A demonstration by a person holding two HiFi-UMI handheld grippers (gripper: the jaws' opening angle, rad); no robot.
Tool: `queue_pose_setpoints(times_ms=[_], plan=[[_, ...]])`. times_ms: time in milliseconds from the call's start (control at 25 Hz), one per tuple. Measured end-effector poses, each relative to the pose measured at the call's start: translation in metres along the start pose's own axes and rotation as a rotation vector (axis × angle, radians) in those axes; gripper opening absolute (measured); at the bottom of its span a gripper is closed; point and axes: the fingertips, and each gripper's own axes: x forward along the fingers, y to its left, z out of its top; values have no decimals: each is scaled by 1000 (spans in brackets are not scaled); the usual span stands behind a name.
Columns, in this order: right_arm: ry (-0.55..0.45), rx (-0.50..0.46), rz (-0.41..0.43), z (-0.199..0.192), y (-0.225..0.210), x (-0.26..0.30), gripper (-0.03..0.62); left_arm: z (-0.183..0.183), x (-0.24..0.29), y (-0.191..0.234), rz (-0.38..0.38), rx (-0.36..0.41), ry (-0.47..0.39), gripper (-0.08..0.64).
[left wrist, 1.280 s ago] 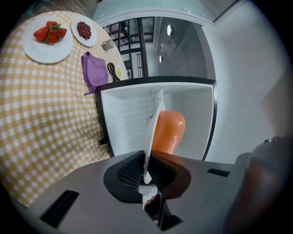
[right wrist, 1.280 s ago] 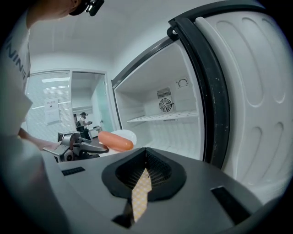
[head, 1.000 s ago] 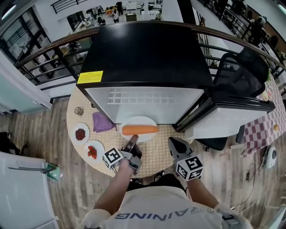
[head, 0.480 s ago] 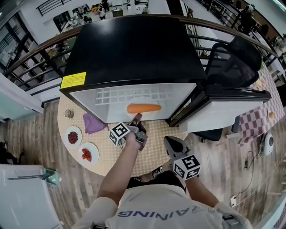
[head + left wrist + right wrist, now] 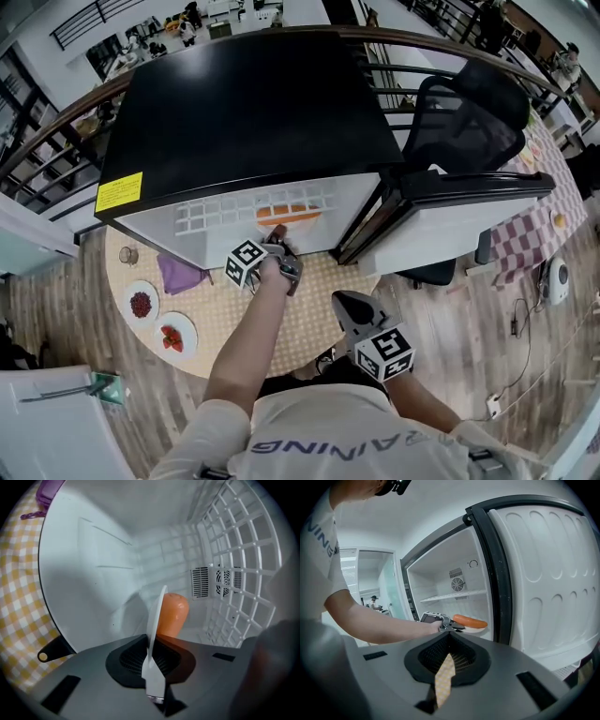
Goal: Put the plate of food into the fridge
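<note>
A white plate (image 5: 157,616) carries a long orange piece of food (image 5: 172,615). My left gripper (image 5: 152,681) is shut on the plate's near rim and holds it inside the open fridge (image 5: 253,103), below the white wire shelf (image 5: 239,214). In the head view the food (image 5: 289,213) shows through that shelf, with the left gripper (image 5: 278,240) at the fridge mouth. The right gripper view shows the same plate (image 5: 477,626) and food (image 5: 469,620) at the end of the person's left arm. My right gripper (image 5: 345,304) hangs shut and holds nothing, over the table in front of the fridge.
The fridge door (image 5: 459,211) stands open to the right. The round checked table (image 5: 314,314) holds a purple cloth (image 5: 178,274), two small plates of red food (image 5: 141,304) (image 5: 176,336) and a glass (image 5: 128,254). A black office chair (image 5: 469,122) stands behind the door.
My left gripper has carried the plate forward from the table's edge into the fridge, under the wire shelf. The right gripper has stayed in place.
</note>
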Motion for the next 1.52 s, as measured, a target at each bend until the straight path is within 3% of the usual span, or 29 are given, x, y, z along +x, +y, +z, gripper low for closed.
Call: queue_pose_setpoints(times_ms=[240, 560, 800, 960, 1240, 1440, 1520], plan=[[3, 6, -4, -1, -1, -3, 20, 3, 15, 6, 58, 5, 13, 39], [-2, 14, -9, -2, -4, -2, 20, 3, 24, 7, 75, 10, 37, 43], [11, 21, 18, -7, 5, 2, 20, -3, 23, 0, 76, 196, 151, 102], [13, 19, 29, -8, 8, 5, 20, -13, 23, -5, 56, 363, 261, 194], [19, 19, 38, -10, 11, 7, 20, -44, 15, -7, 41, 673, 464, 228], [22, 19, 36, -11, 10, 6, 20, -48, 8, 5, 110, 644, 489, 219], [19, 21, 37, -10, 10, 6, 20, -46, 4, 11, 137, 632, 496, 157]])
